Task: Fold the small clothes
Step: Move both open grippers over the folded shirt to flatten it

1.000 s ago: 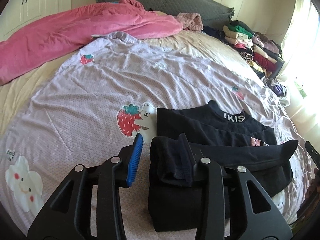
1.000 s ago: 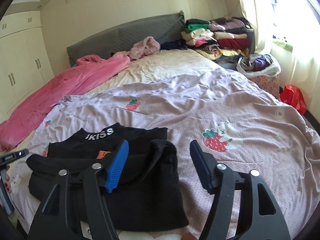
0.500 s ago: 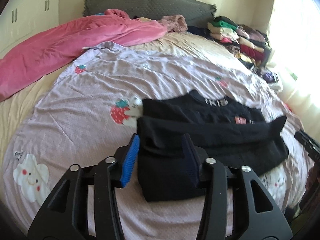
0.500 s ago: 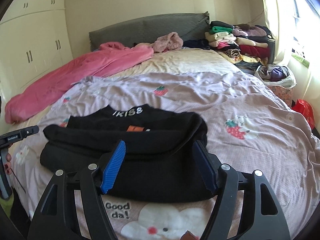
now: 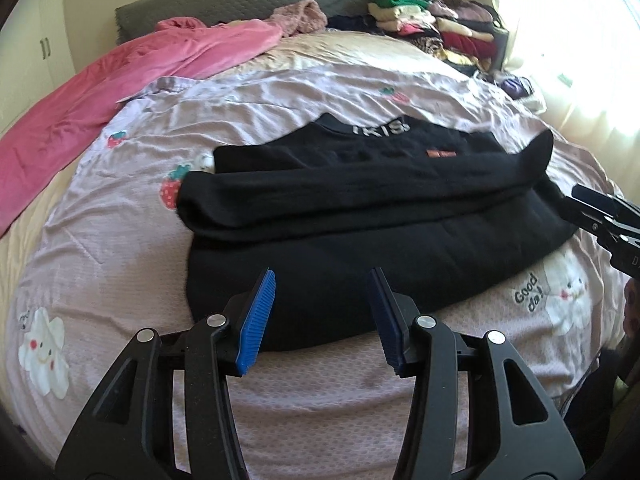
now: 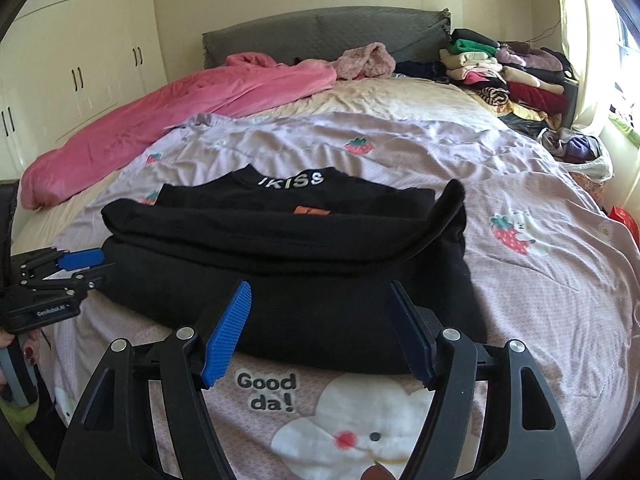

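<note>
A black sweatshirt (image 6: 288, 272) lies partly folded at mid-frame on the lilac quilt (image 6: 540, 280), its collar lettering partly hidden. The left gripper (image 5: 322, 316) and right gripper (image 6: 320, 332) are spread, empty, at its lower hem. Stacked clothes (image 6: 508, 76) blur at upper right.

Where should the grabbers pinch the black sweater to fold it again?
Probably the near hem of the black sweater, one gripper at each bottom corner, coming in low from the bed's near side. That edge lies flat and free on the purple quilt, while the sleeves are already folded across the middle. The left gripper and right gripper are open just short of it.
</note>
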Action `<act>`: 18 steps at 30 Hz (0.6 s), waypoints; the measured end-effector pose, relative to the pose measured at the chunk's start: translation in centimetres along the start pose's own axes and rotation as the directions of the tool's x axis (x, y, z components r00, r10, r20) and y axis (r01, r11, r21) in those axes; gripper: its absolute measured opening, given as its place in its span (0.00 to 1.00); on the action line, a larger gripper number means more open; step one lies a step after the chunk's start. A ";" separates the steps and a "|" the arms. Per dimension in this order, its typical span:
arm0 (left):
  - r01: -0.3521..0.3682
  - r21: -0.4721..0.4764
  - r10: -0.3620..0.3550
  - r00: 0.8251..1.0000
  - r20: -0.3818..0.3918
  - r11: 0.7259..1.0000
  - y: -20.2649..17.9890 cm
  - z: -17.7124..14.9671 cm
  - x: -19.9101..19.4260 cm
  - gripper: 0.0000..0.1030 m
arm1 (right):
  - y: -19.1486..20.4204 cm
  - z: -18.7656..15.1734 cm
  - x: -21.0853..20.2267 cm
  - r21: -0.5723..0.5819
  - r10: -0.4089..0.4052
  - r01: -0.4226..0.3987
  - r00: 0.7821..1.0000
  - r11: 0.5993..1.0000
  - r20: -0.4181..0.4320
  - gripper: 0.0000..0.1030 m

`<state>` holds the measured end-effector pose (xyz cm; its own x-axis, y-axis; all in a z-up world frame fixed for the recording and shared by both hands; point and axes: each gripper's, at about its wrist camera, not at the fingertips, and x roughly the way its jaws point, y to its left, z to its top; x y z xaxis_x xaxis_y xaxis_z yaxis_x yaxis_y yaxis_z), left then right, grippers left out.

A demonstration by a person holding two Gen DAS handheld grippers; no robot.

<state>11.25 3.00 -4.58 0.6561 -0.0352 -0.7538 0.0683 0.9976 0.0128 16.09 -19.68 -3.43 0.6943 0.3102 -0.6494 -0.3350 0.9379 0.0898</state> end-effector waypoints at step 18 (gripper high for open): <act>-0.061 0.026 0.062 0.998 -0.011 0.998 -0.2 1.2 3.9 0.39 | 0.9 -0.4 5.3 -0.056 -0.054 0.047 0.990 0.997 -0.130 0.61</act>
<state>14.72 2.58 -6.69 0.6509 0.0270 -0.7587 0.0478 0.9959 0.0764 19.23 -17.23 -7.13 0.6226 0.2360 -0.7461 -0.3368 0.9414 0.0166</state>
